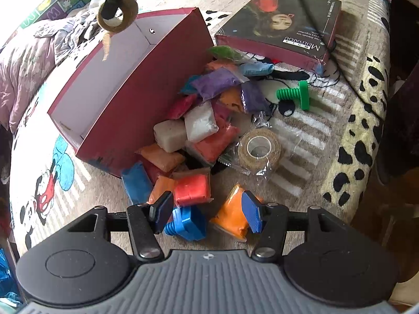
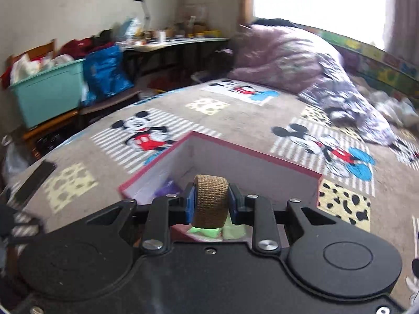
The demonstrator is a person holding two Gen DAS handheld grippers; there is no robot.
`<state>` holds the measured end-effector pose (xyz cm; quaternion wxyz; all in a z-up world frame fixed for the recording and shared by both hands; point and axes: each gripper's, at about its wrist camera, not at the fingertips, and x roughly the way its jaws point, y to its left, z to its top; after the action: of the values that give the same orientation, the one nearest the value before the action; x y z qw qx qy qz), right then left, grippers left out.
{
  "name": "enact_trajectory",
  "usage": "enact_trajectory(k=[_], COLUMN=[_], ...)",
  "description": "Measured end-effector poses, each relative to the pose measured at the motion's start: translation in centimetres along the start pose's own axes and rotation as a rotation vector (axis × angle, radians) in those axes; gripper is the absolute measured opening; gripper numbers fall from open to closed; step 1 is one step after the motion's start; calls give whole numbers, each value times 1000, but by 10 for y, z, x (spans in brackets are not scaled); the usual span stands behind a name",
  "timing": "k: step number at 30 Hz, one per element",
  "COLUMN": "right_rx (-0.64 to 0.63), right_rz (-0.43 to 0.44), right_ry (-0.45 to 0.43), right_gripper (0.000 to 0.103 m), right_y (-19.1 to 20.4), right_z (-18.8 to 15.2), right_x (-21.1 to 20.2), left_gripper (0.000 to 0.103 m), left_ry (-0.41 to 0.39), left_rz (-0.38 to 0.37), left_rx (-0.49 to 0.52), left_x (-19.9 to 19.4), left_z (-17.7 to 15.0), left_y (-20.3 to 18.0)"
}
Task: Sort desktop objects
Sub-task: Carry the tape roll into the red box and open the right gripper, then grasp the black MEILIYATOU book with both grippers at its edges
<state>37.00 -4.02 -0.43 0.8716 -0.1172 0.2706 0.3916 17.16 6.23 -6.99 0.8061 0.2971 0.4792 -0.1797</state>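
Observation:
My right gripper (image 2: 210, 201) is shut on a tan bandage roll (image 2: 210, 196) and holds it in the air over the open red box (image 2: 251, 158). In the left wrist view the same roll (image 1: 129, 13) hangs from the right gripper (image 1: 115, 13) above the box (image 1: 123, 110), whose white inside looks bare. My left gripper (image 1: 207, 212) is open and points down over a blue plastic bolt (image 1: 186, 222) and an orange clay packet (image 1: 231, 217). Its blue pads (image 1: 251, 214) touch neither. A heap of coloured clay packets (image 1: 204, 128) lies against the box's side.
A second tan roll in clear wrap (image 1: 259, 146) and a green plastic bolt (image 1: 294, 94) lie right of the heap. A flat printed box (image 1: 282, 26) lies behind them. A crumpled quilt (image 2: 288, 55) lies beyond the red box. The bed's edge drops off at the right (image 1: 366, 157).

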Motion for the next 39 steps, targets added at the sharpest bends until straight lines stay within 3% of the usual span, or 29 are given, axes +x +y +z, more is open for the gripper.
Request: enact_trajectory(k=[11,17,18,19,21,24,31,37,39], right_rx=[144,148,147,145,144,139,90,67,59], right_rz=[-115,-169,-170,-170,-173,-171,-168,-204,-219], right_ry=[97,231,243,250,241,224,176,154,147], right_gripper=[25,25,26,33,46,55,64,74,76], right_y=[-16,-13,-13,-13,-14,-17,-28,-50,-59], right_z=[-11,-26,-28,-29,-29,-27,-33,-56,-63], right_x=[63,90,91,90,84,71,26,-24,-41], left_gripper=[56,56,56,56,56,56,56,56,65], left_ry=[2,-14,-14,-15,-14,-29,-125,-187,-207], left_rz=[-5,-19,-20,-20,-15,-12,-48,-83,-113], left_rx=[-41,-30,-29,-29,-33,-69,-275,-367,-395], left_x=[2,2,3,3,3,0,-11,-11,-9], left_z=[-13,-9,-8,-9,-9,-7,10,33,41], left_y=[12,9,9,9,10,14,35,34,31])
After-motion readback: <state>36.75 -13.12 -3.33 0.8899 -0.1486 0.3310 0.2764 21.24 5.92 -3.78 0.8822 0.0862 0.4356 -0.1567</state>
